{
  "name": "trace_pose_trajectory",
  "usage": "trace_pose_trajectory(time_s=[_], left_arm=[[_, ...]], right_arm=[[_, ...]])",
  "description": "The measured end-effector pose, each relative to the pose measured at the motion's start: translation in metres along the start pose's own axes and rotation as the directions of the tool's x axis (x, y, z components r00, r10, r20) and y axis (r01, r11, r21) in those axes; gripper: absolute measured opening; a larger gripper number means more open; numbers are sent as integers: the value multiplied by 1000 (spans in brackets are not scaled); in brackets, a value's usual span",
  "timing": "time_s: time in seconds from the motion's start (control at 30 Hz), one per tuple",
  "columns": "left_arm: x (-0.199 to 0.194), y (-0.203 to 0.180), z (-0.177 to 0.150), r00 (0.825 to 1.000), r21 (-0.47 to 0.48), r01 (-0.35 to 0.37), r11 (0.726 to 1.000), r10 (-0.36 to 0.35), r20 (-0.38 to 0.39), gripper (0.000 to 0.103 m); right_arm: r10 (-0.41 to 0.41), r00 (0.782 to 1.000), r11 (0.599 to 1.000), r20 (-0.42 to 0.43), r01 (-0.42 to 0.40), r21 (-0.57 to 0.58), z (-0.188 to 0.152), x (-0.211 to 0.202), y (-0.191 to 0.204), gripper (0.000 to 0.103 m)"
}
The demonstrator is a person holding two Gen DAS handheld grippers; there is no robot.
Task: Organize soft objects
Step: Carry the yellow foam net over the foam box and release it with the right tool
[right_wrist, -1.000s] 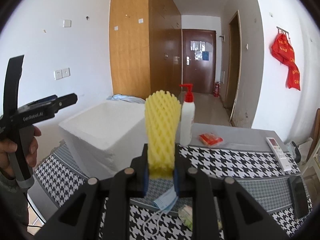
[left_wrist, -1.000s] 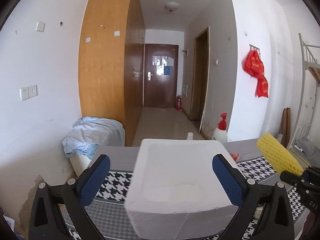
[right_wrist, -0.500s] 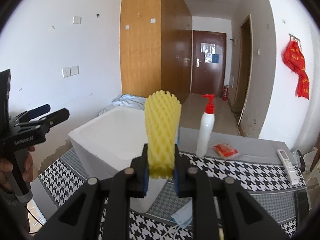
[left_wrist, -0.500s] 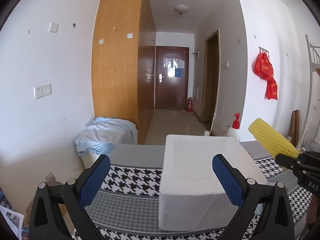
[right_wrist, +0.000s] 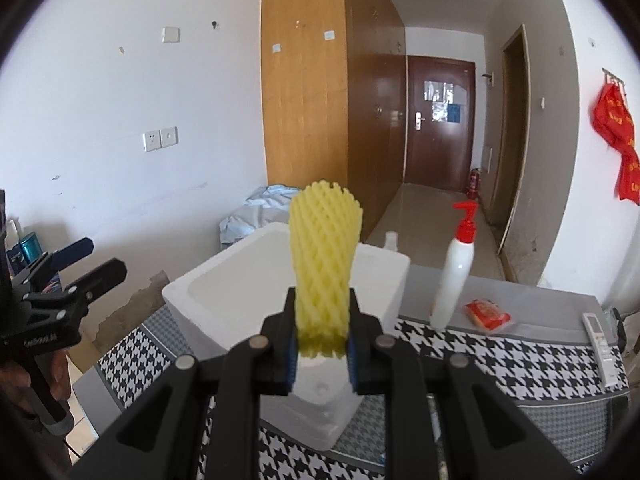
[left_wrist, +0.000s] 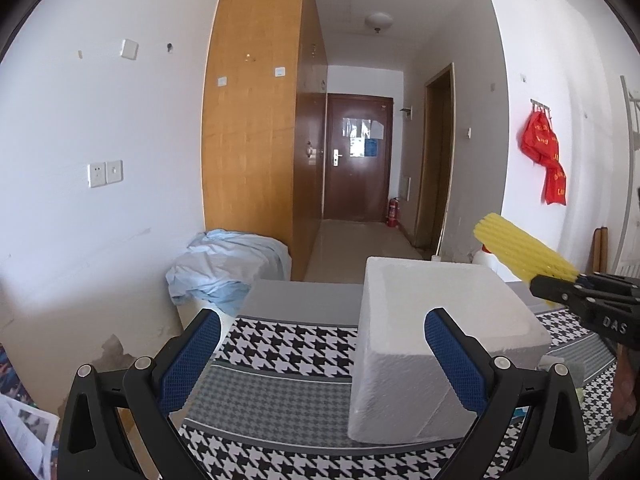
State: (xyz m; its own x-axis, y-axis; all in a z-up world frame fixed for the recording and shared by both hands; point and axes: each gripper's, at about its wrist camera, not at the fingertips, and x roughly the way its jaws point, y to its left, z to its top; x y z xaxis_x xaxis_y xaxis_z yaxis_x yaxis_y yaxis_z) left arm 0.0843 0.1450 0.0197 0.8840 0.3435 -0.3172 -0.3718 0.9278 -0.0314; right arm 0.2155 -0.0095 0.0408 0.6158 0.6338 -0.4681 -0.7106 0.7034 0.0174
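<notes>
My right gripper [right_wrist: 321, 354] is shut on a yellow foam net sleeve [right_wrist: 325, 264] and holds it upright above the near corner of a white foam box [right_wrist: 224, 296]. In the left wrist view the sleeve [left_wrist: 520, 250] juts in from the right, above the box [left_wrist: 436, 332]. My left gripper [left_wrist: 322, 354] is open and empty, to the left of the box and above the checked cloth; it also shows at the left of the right wrist view [right_wrist: 86, 264].
A black-and-white houndstooth cloth [left_wrist: 288, 352] covers the table. A white pump bottle with a red top [right_wrist: 456, 276], a red packet [right_wrist: 488, 312] and a white remote [right_wrist: 602, 344] lie to the right. A heap of blue fabric [left_wrist: 228, 268] sits behind the table.
My left gripper has pulled back and to the left, so the box now sits to its right. My right gripper has carried the sleeve over the box.
</notes>
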Motion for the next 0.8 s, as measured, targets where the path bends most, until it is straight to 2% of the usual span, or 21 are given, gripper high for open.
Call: trace_pose_trajectory(time_s=[0.47,0.8], left_arm=[[-1,11,-10,999,4,-36,999,36,-20,102],[-8,18,-14,1000,-25,-26,999,25,-18,102]], right_arm=[[24,999,1000,-46,-25,-15,10,28,15,23],[18,997,1000,-77,-20,-21,17,47,22,24]])
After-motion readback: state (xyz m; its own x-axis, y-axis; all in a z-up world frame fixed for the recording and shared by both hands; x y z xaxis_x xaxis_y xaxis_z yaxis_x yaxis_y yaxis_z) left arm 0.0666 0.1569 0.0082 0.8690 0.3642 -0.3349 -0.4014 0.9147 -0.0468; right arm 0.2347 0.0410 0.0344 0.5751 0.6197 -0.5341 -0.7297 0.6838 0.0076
